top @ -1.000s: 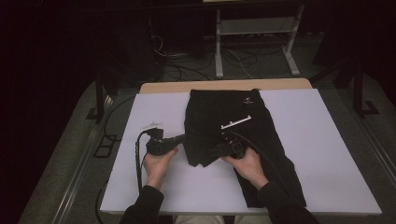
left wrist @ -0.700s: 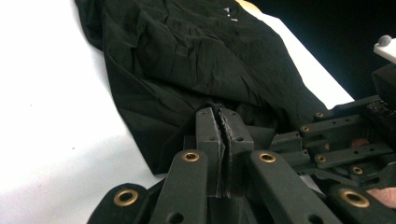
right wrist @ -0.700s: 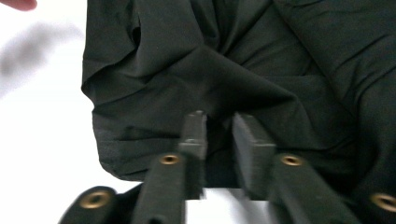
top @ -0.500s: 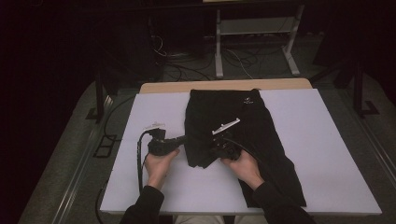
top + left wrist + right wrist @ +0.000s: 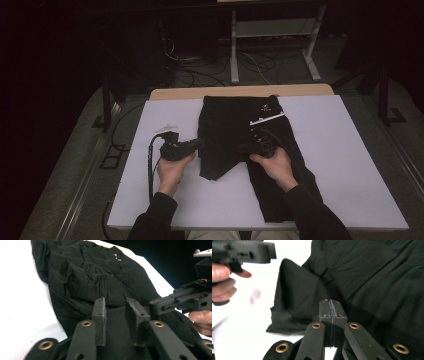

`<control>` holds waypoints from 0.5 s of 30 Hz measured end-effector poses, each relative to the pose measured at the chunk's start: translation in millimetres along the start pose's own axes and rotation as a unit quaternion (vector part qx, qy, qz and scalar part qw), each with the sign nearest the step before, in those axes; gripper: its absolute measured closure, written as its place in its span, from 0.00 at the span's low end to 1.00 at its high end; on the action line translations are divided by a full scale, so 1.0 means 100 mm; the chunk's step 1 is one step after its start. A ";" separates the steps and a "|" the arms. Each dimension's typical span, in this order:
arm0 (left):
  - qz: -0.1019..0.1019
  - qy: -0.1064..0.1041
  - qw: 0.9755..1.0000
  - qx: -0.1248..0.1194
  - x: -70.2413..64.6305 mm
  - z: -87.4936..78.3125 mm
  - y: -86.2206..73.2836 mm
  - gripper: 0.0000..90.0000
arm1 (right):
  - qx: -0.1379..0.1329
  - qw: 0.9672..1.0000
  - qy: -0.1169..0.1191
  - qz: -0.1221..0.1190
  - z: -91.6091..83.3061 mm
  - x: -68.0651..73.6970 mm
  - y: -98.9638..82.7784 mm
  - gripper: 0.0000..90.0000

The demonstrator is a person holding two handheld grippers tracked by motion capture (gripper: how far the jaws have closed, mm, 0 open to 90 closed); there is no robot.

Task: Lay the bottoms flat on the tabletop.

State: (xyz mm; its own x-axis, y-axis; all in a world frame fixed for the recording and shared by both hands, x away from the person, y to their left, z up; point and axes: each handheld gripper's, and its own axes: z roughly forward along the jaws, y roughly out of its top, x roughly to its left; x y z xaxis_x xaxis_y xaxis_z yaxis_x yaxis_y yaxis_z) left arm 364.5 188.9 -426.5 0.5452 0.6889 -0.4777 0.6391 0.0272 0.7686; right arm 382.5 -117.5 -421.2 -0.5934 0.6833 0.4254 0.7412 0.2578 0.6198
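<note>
A black garment (image 5: pixel 235 125) lies spread on the white table (image 5: pixel 340 150), with one leg folded up into a flap (image 5: pixel 220 162) and a white label (image 5: pixel 266 118) near its top. My left gripper (image 5: pixel 200 143) points at the flap's left edge. Its jaws (image 5: pixel 116 306) have just been opening and stand apart over the cloth, pinching nothing. From the right, my right gripper (image 5: pixel 241 148) hovers low over the garment. It is shut (image 5: pixel 330 302), pads pressed together with no cloth visible between them. Each gripper view also shows the other gripper: the right gripper (image 5: pixel 175 300) and the left gripper (image 5: pixel 249 251).
The table's wooden far edge (image 5: pixel 240 92) runs behind the garment. A small white tag (image 5: pixel 167 127) lies on the table beyond my left hand. A metal stand (image 5: pixel 272 45) and cables sit on the dark floor behind.
The left jaws have parted and let go of the flap's edge. The right hand rose slightly and shifted to the right and away. The white label slid back toward the far right.
</note>
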 end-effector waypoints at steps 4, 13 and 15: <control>0.004 0.001 1.000 0.013 -0.02 0.00 -0.03 0.66 | -0.008 1.000 0.000 0.004 -0.05 -0.08 0.03 0.98; 0.012 0.027 0.998 0.055 0.01 -0.05 -0.18 0.57 | -0.014 1.000 0.011 0.016 -0.12 -0.14 0.00 0.98; 0.008 0.029 0.997 0.068 0.02 -0.02 -0.22 0.57 | -0.013 1.000 0.015 0.016 -0.13 -0.13 -0.01 0.98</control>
State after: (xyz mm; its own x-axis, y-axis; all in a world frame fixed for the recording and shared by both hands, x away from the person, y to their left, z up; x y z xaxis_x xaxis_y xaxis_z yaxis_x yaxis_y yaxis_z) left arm 350.5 191.1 -443.4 0.5267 0.7287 -0.4378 0.7002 -0.0798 0.7095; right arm 385.6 -135.6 -419.5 -0.5799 0.6691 0.4648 0.7511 0.2181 0.6232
